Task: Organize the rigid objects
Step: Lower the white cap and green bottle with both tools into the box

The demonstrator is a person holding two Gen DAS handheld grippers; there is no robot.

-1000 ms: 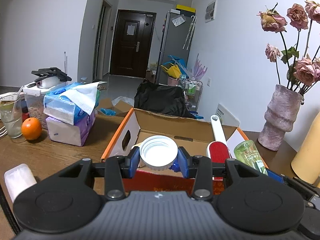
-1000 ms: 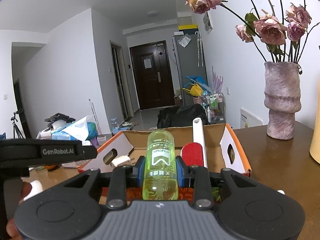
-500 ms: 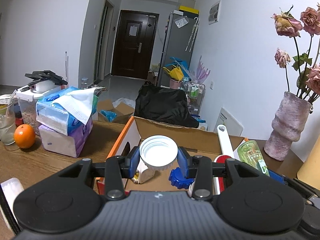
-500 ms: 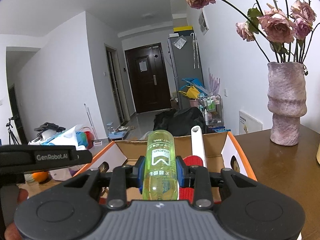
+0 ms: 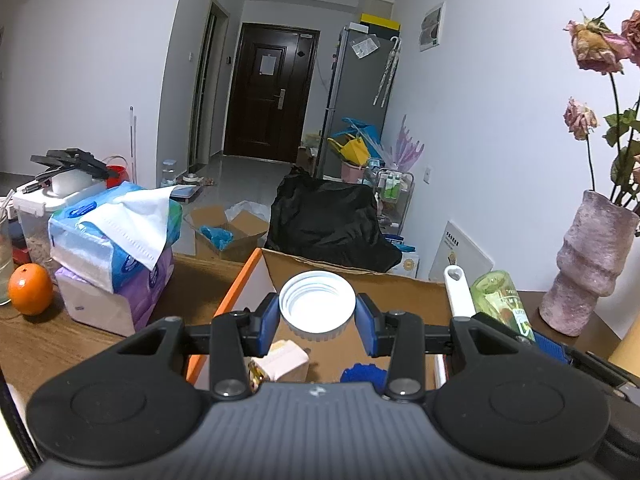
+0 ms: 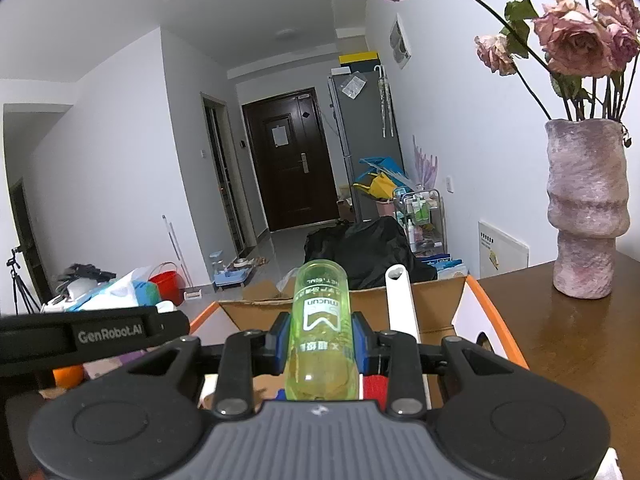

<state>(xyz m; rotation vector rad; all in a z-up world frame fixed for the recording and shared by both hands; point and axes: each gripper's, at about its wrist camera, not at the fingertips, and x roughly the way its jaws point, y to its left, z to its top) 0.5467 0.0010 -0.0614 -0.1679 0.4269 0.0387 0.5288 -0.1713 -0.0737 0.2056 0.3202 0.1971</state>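
My left gripper (image 5: 317,318) is shut on a white screw lid (image 5: 317,306), its hollow side facing me, held over the open cardboard box (image 5: 340,276) with orange flaps. Below it in the box lie a small pale carton (image 5: 286,362) and a blue knobbly piece (image 5: 362,372). My right gripper (image 6: 320,340) is shut on a green transparent bottle (image 6: 321,320), base pointing away, above the same box (image 6: 440,304). A white-handled lint brush (image 6: 400,300) with a red head leans in the box beside it. In the left wrist view the bottle (image 5: 500,304) and brush handle (image 5: 458,288) show at right.
Tissue packs (image 5: 112,248) and an orange (image 5: 30,294) sit on the wooden table (image 5: 60,340) left of the box. A pink vase (image 6: 586,208) of dried roses stands on the table at right. Beyond lie a black bag (image 5: 328,220), floor clutter, a fridge and a dark door.
Both grippers have moved forward over the box with their loads still held. The box interior now lies under the lid, and the vase and tissue packs have slid outward in view.
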